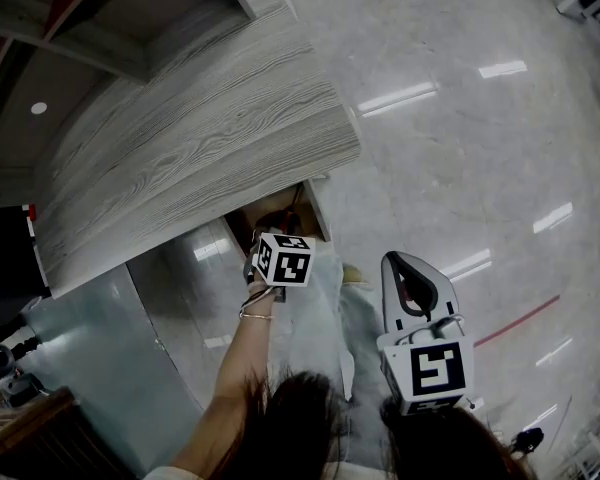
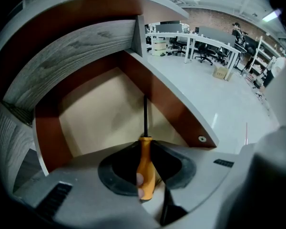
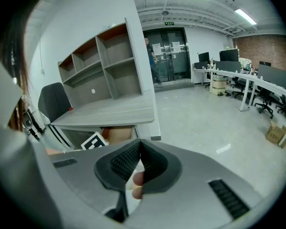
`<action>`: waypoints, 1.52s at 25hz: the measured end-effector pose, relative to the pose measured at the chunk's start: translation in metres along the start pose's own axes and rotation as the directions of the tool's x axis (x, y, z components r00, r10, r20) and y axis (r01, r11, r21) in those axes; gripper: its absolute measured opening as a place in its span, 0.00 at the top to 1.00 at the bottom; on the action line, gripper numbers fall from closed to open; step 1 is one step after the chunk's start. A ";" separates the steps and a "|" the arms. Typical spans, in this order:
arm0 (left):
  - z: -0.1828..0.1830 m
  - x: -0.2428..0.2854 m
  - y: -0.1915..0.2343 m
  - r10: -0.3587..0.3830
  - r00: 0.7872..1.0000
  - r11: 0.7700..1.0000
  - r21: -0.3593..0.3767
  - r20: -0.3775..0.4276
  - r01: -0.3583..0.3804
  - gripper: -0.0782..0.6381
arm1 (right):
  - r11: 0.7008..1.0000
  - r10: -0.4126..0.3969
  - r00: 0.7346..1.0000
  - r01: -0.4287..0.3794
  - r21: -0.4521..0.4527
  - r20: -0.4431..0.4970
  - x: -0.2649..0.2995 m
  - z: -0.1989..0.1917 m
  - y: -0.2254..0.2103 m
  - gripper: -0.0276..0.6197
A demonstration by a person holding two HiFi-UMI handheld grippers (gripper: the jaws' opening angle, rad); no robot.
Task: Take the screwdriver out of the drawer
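Note:
The open drawer [image 2: 168, 106] has red-brown walls and a pale floor. A screwdriver [image 2: 146, 168] with an orange handle and a black shaft lies along its right wall, tip pointing away from me. My left gripper [image 2: 145, 144] reaches steeply down into the drawer, its black pads closed on the handle near the shaft. In the head view this gripper [image 1: 275, 230] is under its marker cube at the drawer [image 1: 315, 208] below the grey desk top [image 1: 180, 158]. My right gripper [image 1: 398, 258] hangs over the floor to the right, shut and empty [image 3: 139, 143].
A grey shelf unit [image 3: 105, 66] stands on the desk [image 3: 109, 111], and a dark office chair [image 3: 52, 99] sits at its left. Polished floor [image 1: 460, 148] spreads to the right. White desks with chairs [image 2: 200, 44] stand far off.

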State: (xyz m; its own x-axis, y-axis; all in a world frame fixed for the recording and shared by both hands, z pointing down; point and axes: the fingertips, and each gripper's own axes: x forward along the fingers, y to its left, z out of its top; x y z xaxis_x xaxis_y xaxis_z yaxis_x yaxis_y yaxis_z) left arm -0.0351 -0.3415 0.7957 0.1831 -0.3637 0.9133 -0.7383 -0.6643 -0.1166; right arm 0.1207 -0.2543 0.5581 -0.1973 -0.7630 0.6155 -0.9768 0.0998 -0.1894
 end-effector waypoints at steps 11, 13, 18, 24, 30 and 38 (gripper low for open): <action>-0.002 -0.015 0.005 -0.014 1.000 1.000 0.019 0.022 0.013 0.78 | 1.000 0.009 1.000 -0.009 0.006 0.019 0.001 -0.002 -0.001 0.92; -0.003 -0.021 0.006 -0.010 0.999 1.000 0.018 0.035 0.010 0.78 | 1.000 0.016 1.000 -0.016 0.007 0.026 0.000 0.000 -0.001 0.92; -0.004 -0.033 0.007 -0.004 0.998 1.000 0.029 0.057 0.002 0.78 | 0.999 0.034 0.999 -0.035 0.005 0.042 -0.002 0.002 0.003 0.92; 0.001 -0.050 0.006 0.002 0.996 0.999 0.032 0.090 -0.005 0.78 | 0.998 0.059 0.997 -0.059 -0.004 0.048 -0.004 0.006 0.005 0.92; 0.015 -0.076 0.003 -0.002 0.989 1.000 -0.006 0.150 0.002 0.78 | 0.995 0.097 0.995 -0.096 -0.018 0.033 -0.007 0.010 0.013 0.92; 0.023 -0.113 0.004 0.005 0.979 0.997 -0.072 0.203 0.010 0.78 | 0.986 0.155 0.987 -0.152 -0.062 0.042 -0.004 0.024 0.036 0.92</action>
State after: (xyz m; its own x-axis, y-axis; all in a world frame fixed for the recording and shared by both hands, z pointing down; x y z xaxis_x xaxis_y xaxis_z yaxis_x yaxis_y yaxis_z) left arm -0.0439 -0.3187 0.6830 0.3080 -0.4920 0.8143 -0.7813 -0.6192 -0.0786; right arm 0.0882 -0.2633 0.5305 -0.3429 -0.7641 0.5464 -0.9385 0.2543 -0.2334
